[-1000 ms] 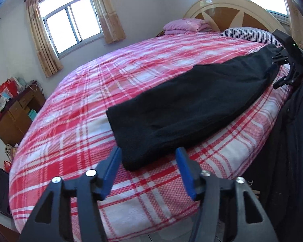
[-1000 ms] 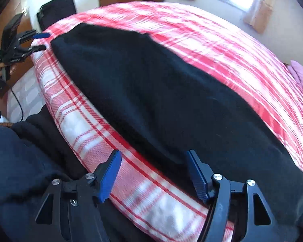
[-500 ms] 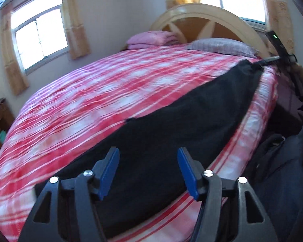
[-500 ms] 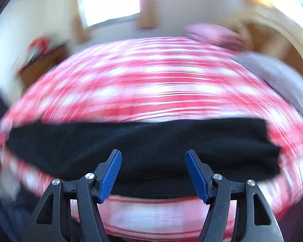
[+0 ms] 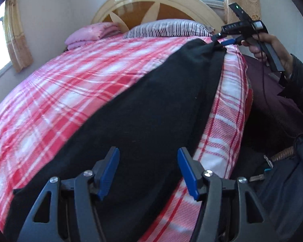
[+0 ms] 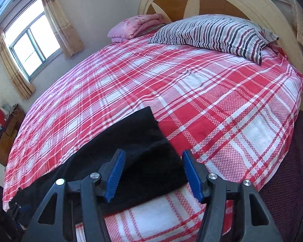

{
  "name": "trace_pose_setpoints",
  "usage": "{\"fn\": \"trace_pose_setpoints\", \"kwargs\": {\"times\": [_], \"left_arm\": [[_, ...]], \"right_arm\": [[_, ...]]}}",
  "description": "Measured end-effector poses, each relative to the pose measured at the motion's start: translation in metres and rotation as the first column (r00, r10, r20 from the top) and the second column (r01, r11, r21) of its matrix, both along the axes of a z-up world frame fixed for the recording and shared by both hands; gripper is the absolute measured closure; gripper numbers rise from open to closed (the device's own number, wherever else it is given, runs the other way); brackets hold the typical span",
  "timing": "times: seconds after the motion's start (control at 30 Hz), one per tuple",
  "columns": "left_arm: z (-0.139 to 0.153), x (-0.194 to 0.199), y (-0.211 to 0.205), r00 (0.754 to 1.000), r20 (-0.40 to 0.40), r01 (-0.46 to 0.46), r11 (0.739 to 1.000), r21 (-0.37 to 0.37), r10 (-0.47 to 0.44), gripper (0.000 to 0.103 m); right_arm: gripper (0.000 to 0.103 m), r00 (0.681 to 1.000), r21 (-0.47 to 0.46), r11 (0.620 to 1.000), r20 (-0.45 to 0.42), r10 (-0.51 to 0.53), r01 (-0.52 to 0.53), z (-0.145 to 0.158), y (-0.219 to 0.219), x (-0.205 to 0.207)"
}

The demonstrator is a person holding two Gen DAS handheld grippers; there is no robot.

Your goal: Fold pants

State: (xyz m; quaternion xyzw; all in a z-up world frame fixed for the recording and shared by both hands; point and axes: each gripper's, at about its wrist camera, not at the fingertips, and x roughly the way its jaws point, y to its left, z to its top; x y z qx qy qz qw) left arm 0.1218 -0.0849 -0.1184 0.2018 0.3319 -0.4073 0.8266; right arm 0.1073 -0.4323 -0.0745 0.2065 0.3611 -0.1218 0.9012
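Note:
Black pants [image 5: 151, 109] lie stretched along the near edge of the bed with the red plaid cover. My left gripper [image 5: 148, 170] is open, its blue pads straddling one end of the pants just above the cloth. My right gripper [image 6: 152, 173] is open over the other end of the pants [image 6: 135, 153], near the pillow side. The right gripper also shows in the left wrist view [image 5: 222, 42] at the far corner of the pants, held by a hand.
A striped pillow [image 6: 214, 32] and a folded pink blanket [image 6: 135, 26] lie by the wooden headboard [image 6: 192, 0]. A window [image 6: 32, 46] with curtains and a wooden dresser [image 6: 4, 137] stand at the left. The person's dark clothing [image 5: 282, 161] is beside the bed edge.
Both grippers swung along the bed edge to opposite ends of the pants and now hover over them. Both stay open. The pants lie in the same stretch.

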Motion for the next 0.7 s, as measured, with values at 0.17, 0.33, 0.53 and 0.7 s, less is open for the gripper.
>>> {"fn": "trace_pose_setpoints", "kwargs": {"times": [0.17, 0.33, 0.53, 0.7], "left_arm": [[-0.013, 0.000, -0.015, 0.999, -0.040, 0.019, 1.000, 0.017, -0.018, 0.044], [-0.015, 0.001, -0.015, 0.998, -0.058, 0.003, 1.000, 0.011, -0.002, 0.070], [-0.009, -0.003, -0.008, 0.997, -0.075, 0.009, 1.000, -0.003, -0.009, 0.092], [-0.010, -0.006, -0.001, 0.995, -0.097, 0.012, 0.999, -0.031, -0.015, 0.092]], "right_arm": [[0.064, 1.000, 0.017, 1.000, -0.011, 0.026, -0.025, -0.009, -0.007, 0.011], [0.089, 0.997, 0.004, 0.998, 0.019, 0.070, -0.070, -0.004, -0.004, 0.013], [0.095, 0.978, -0.097, 0.986, 0.146, 0.149, -0.135, 0.030, 0.013, -0.010], [0.095, 0.992, -0.178, 0.978, 0.033, 0.121, -0.113, 0.013, 0.013, -0.015]]}}
